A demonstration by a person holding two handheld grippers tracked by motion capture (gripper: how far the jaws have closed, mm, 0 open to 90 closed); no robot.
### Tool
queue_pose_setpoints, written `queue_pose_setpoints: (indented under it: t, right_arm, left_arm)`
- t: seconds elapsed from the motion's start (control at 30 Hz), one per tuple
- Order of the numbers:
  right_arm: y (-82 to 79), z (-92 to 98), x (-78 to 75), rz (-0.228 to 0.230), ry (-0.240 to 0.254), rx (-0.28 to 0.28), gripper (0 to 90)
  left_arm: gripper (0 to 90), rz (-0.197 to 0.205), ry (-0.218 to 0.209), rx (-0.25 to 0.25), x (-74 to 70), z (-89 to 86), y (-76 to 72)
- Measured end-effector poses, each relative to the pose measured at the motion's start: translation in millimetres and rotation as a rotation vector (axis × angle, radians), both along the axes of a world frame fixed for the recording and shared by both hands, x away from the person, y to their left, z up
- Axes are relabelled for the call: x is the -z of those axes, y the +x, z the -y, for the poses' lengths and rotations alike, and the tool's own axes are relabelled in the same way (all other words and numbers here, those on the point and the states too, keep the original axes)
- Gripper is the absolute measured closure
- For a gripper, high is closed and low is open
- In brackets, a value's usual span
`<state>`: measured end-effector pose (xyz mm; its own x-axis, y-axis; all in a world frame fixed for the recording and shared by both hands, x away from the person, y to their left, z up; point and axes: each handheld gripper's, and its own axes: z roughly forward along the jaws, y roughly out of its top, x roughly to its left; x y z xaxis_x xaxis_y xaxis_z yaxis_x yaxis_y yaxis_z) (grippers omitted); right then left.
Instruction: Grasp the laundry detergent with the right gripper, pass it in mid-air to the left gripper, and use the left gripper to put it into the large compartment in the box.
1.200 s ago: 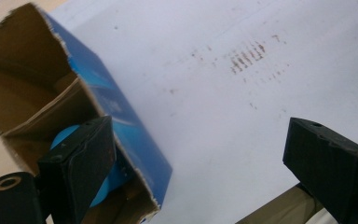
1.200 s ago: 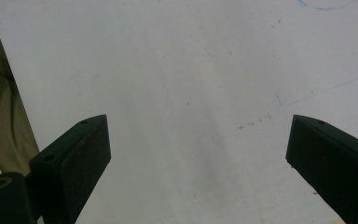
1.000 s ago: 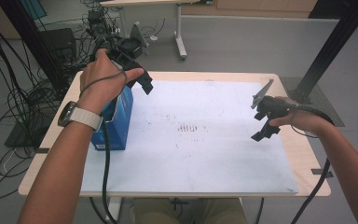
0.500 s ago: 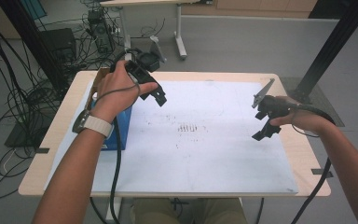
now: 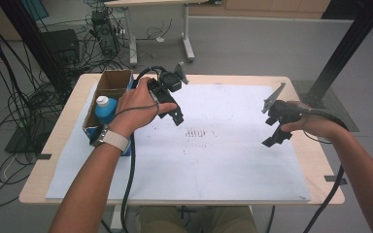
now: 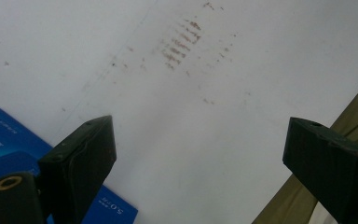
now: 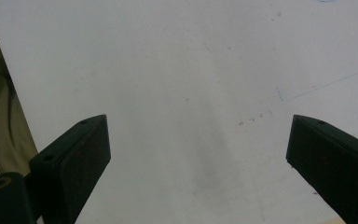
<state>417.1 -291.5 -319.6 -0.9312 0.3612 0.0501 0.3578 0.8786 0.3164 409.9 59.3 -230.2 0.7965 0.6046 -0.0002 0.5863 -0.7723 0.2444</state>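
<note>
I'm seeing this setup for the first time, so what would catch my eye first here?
Probably the open blue cardboard box at the table's left edge, with a blue white-capped bottle standing inside. Next, the left claw, jaws open, held over the white paper sheet just right of the box, and the right claw, also open, over the sheet's right side. Reddish smudge marks dot the sheet's middle.

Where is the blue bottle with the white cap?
In the high view, the blue bottle stands inside the open cardboard box at the table's left side, beside the left hand.
</note>
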Motion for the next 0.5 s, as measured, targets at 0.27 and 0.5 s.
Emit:
queue_pose_setpoints:
  t: [0.27,0.5]
  right_arm:
    - [0.1,1.2,1.3,-0.004,-0.004,0.008,6.2]
    - [-0.8,1.0,2.7,-0.008,-0.007,0.004,6.2]
  left_arm:
    - [10.3,0.005,0.017,0.049,8.6,9.0,-3.0]
    - [10.3,0.001,0.023,0.072,13.2,12.0,-4.2]
